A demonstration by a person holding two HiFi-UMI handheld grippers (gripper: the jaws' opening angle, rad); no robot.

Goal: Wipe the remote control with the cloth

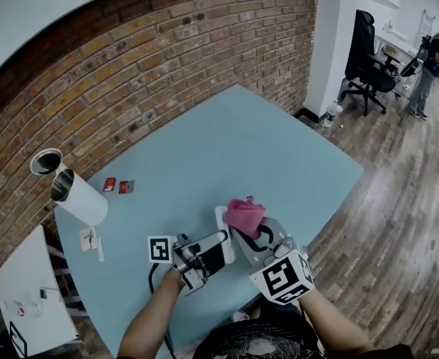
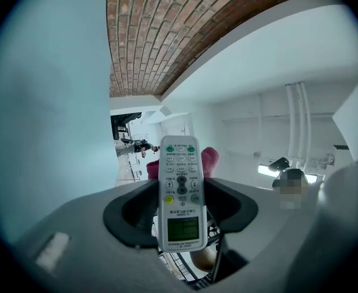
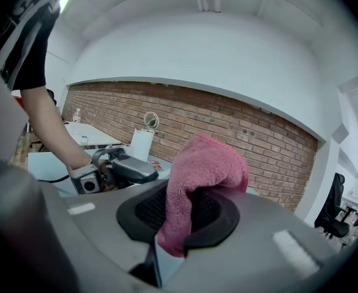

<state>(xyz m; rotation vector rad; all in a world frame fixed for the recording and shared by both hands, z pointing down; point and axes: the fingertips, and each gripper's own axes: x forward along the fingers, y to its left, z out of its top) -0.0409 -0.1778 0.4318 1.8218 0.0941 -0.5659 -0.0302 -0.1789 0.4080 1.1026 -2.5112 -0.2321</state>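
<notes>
A white remote control (image 2: 182, 191) with a small green screen stands lengthwise between the jaws of my left gripper (image 2: 182, 215), which is shut on its lower end. In the head view the remote control (image 1: 222, 235) is held above the near part of the light blue table (image 1: 234, 148). My right gripper (image 1: 255, 234) is shut on a pink cloth (image 1: 245, 215), which sits right beside the remote's tip. The cloth (image 3: 200, 179) drapes over my right gripper (image 3: 179, 215) in its own view. Whether the cloth touches the remote I cannot tell.
A white cylinder (image 1: 77, 193) and a metal cup (image 1: 45, 161) stand at the table's left edge by the brick wall, with two small red items (image 1: 118, 186) nearby. A white side table (image 1: 32, 298) is at lower left. An office chair (image 1: 369, 51) and a person (image 1: 432, 66) are far right.
</notes>
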